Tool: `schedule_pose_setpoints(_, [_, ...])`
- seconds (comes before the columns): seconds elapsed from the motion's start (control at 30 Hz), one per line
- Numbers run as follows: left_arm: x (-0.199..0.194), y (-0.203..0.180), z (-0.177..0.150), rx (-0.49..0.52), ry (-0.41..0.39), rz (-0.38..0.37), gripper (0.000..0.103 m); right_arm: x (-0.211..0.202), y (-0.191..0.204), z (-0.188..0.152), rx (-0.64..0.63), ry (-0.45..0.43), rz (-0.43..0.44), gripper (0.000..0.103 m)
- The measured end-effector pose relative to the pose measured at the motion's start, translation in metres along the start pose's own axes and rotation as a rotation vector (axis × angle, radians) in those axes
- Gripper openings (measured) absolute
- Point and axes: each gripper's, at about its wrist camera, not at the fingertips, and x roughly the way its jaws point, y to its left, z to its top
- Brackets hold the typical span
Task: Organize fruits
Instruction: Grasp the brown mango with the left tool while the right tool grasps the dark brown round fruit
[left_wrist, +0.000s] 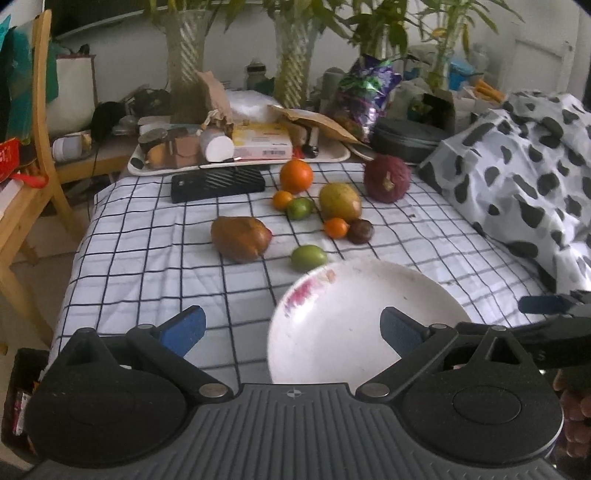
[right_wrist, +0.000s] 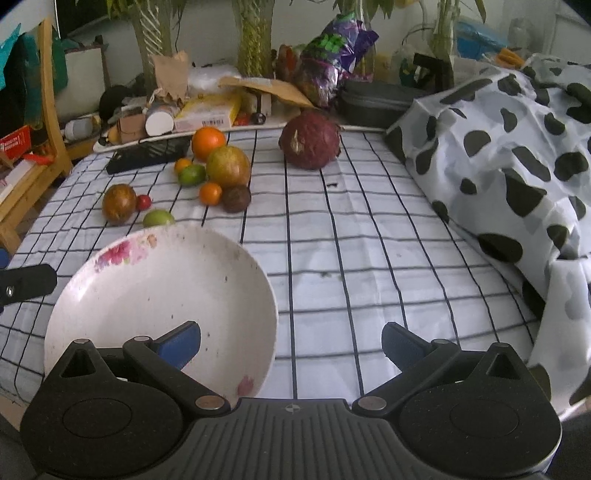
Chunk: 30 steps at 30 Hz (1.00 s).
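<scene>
In the lower middle of the left wrist view stands the left gripper (left_wrist: 293, 330), its two blue pads wide apart and holding nothing; the right pad hangs over the white bowl (left_wrist: 369, 314). The bowl sits on the checked cloth (left_wrist: 147, 240) and has a pink flower print on its rim. In the right wrist view the right gripper (right_wrist: 291, 343) is open just as wide and also empty — its left pad is over the bowl, its right pad over bare cloth.

The fruits lie on the cloth beyond the bowl, none inside it. Nearest the rim is a green lime (left_wrist: 308, 257), almost touching it in the picture. To its left, in the middle of the frame, is a brown mango (left_wrist: 240, 238), and the right wrist view shows a small red fruit (right_wrist: 144, 201) just beside it. Higher up is a tight group: a big orange (left_wrist: 296, 176), a small orange (left_wrist: 282, 199), a second lime (left_wrist: 299, 208), a yellow-green mango (left_wrist: 340, 201), another small orange (left_wrist: 336, 228) and a dark round fruit (left_wrist: 361, 230). A large dark red fruit (left_wrist: 386, 178) lies apart — to the upper right of the group.

A black flat box (left_wrist: 218, 183) lies left of the big orange, and behind it a tray (left_wrist: 147, 171) is full of clutter. A spotted sheet (left_wrist: 517, 177) covers the right side of the frame.
</scene>
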Motion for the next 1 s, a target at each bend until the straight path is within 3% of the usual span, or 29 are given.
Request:
schedule_pose_setpoints(0.13, [0.010,0.011,0.010,-0.013,0.001,0.003,0.102,0.009,-0.002,0.009,-0.027,-0.011,0.034,0.103])
schedule_pose_setpoints(0.43, [0.037,0.023,0.031,0.067,0.013,-0.014,0.102,0.027,-0.006,0.029,-0.085,-0.042,0.064,0.103])
schedule_pose_setpoints(0.77, [0.070,0.041,0.052,0.116,0.059,-0.072,0.102,0.052,-0.016,0.050,-0.053,-0.009,0.121,0.103])
schedule_pose_setpoints(1.0, [0.099,0.053,0.064,0.172,0.088,-0.069,0.102,0.069,-0.019,0.070,-0.039,-0.014,0.145,0.103])
